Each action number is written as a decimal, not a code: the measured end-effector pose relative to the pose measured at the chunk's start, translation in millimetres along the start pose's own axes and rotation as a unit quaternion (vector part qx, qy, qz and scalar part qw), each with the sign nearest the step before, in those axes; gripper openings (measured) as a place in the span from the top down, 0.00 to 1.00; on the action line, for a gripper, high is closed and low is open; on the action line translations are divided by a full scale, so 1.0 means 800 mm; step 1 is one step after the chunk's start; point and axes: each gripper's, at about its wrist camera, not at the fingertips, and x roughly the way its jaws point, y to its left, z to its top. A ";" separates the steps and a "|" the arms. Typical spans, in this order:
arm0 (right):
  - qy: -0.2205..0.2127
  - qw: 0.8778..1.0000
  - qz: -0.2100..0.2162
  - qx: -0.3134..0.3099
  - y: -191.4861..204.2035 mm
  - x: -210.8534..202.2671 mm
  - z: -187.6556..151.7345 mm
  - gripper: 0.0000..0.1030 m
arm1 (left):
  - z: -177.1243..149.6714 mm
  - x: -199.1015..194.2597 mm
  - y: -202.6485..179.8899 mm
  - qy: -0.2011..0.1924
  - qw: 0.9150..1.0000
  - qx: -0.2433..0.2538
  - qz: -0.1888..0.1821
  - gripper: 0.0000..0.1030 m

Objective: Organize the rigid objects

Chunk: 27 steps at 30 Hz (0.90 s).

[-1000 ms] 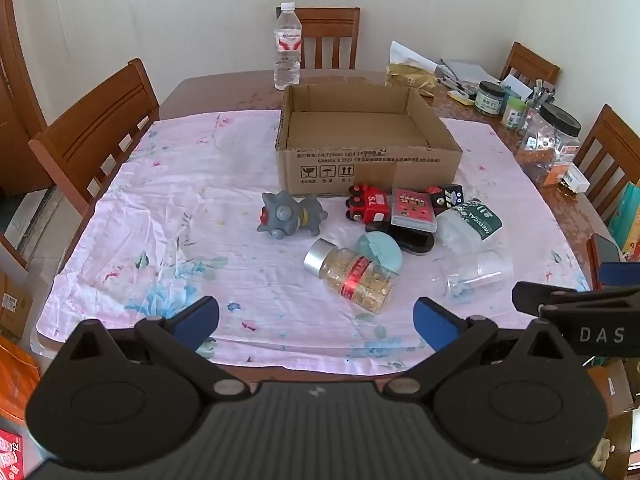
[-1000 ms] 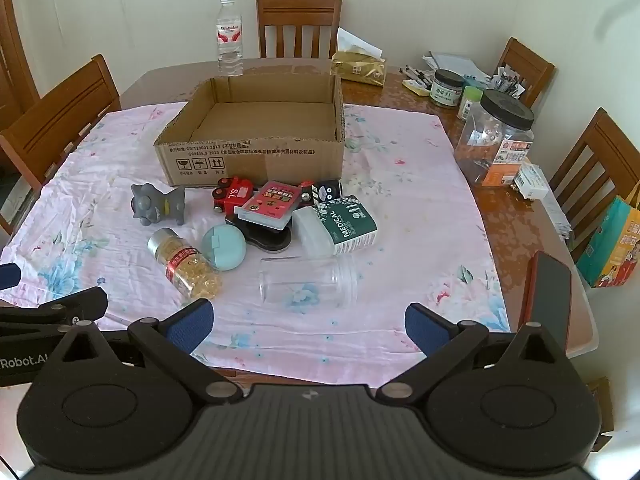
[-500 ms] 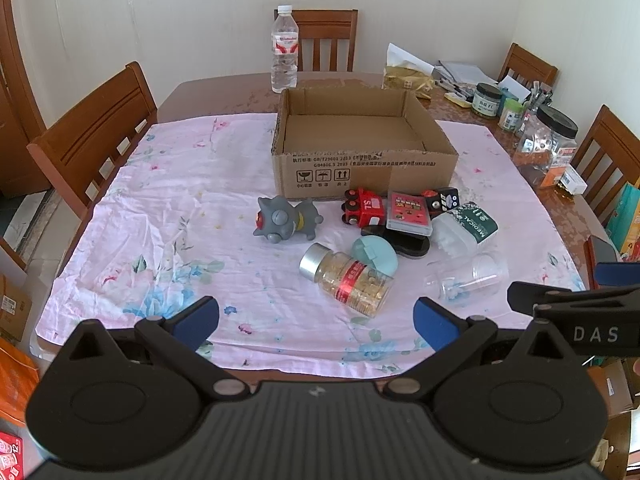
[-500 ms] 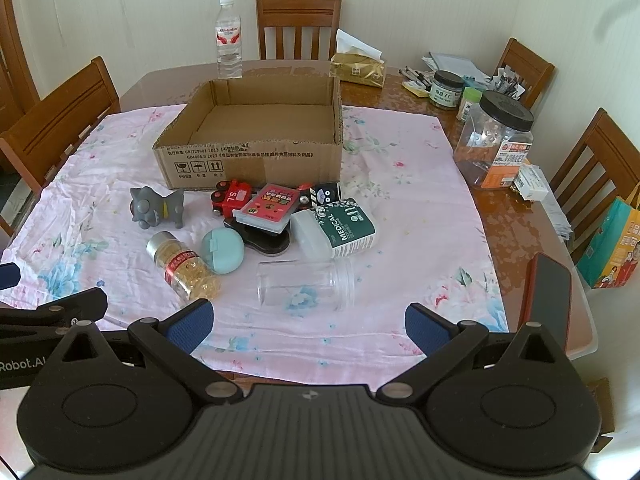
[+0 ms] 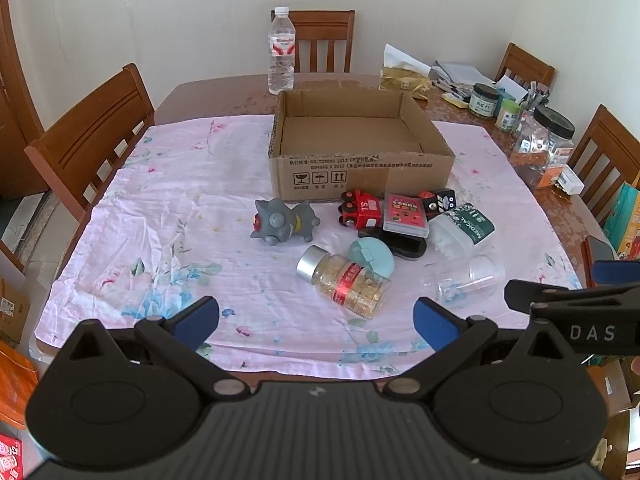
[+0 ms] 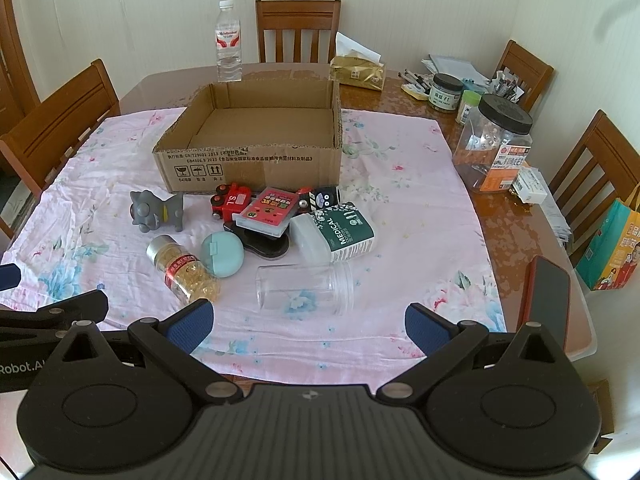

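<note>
Both tools hover at the near table edge, empty: the left hand-held gripper (image 5: 316,320) and the right hand-held gripper (image 6: 308,322) each have fingers spread wide. Nearest lie the clear jar (image 6: 306,288) and the capsule bottle (image 5: 346,284), both on their sides and likely to roll, so grip across the body. Beyond the toy cluster, the cardboard box (image 6: 256,160) sits empty.

We find the left gripper (image 5: 316,320) spread wide above the near edge of the pink cloth (image 5: 180,240), holding nothing. An open cardboard box (image 5: 360,176) sits mid-table. Before it lie a grey toy (image 5: 280,222), a capsule bottle (image 5: 348,284) and a clear jar (image 5: 464,280), both on their sides.
</note>
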 end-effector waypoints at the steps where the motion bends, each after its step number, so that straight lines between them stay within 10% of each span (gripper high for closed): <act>1: 0.000 1.000 0.000 0.000 0.000 0.000 0.001 0.00 | 0.000 0.000 0.000 0.000 1.000 0.000 0.000 0.00; 27: -0.011 1.000 0.002 -0.006 0.001 0.003 0.009 0.00 | 0.009 0.006 0.003 -0.008 1.000 0.014 -0.015 0.00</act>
